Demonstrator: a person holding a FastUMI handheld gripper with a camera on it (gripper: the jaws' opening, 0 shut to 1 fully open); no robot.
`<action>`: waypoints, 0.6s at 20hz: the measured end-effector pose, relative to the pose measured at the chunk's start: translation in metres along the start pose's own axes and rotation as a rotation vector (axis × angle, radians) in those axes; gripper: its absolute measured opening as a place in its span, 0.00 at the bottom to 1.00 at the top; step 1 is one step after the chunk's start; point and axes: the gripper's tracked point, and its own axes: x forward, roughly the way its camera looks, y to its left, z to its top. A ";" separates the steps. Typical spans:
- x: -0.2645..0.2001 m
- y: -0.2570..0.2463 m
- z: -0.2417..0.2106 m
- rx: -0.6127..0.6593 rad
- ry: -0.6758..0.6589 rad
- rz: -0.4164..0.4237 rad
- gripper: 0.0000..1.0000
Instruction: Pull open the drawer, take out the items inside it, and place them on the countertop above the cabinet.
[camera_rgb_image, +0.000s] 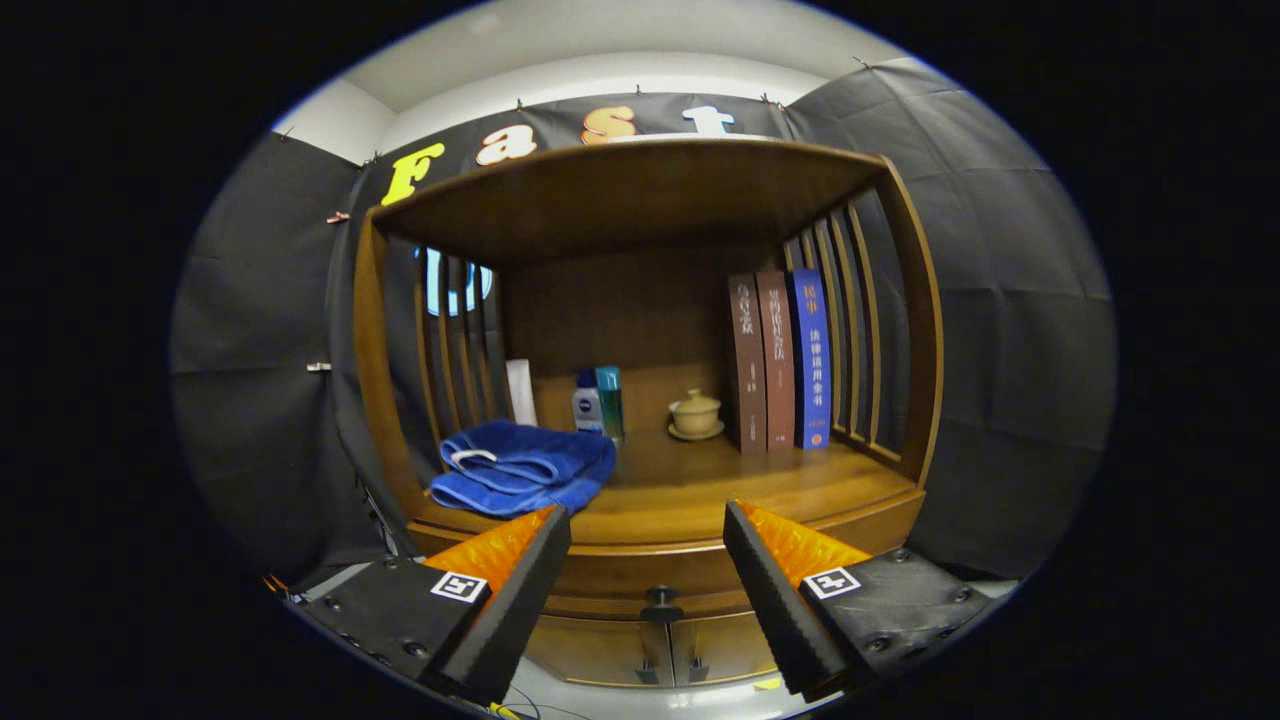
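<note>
Jaws (647, 560) wide apart, holding nothing: black foam pads over orange ribbed fingers. Drawer (640, 585) sits shut between them, curved glossy brown wood, small dark round knob (661, 603) at centre. Cabinet (905, 330) above is the same wood, slatted sides. On tabletop (760, 480): folded blue towel (525, 465), soft pile, at left; white tube (521, 392), two small bottles (598, 402) behind it; tan lidded cup (695, 413) on a saucer; three upright books (780, 360), two brown, one blue. Two lower doors (655, 650) under drawer.

Gripper (647, 535) spread wide, empty, drawer knob (661, 602) between its fingers, folded blue towel (525, 465) on countertop (700, 490) beyond
</note>
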 end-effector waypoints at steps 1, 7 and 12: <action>0.006 0.000 -0.010 0.002 0.020 -0.004 0.99; 0.027 -0.009 -0.072 -0.004 0.130 -0.026 0.98; 0.045 -0.015 -0.124 0.008 0.253 -0.042 0.94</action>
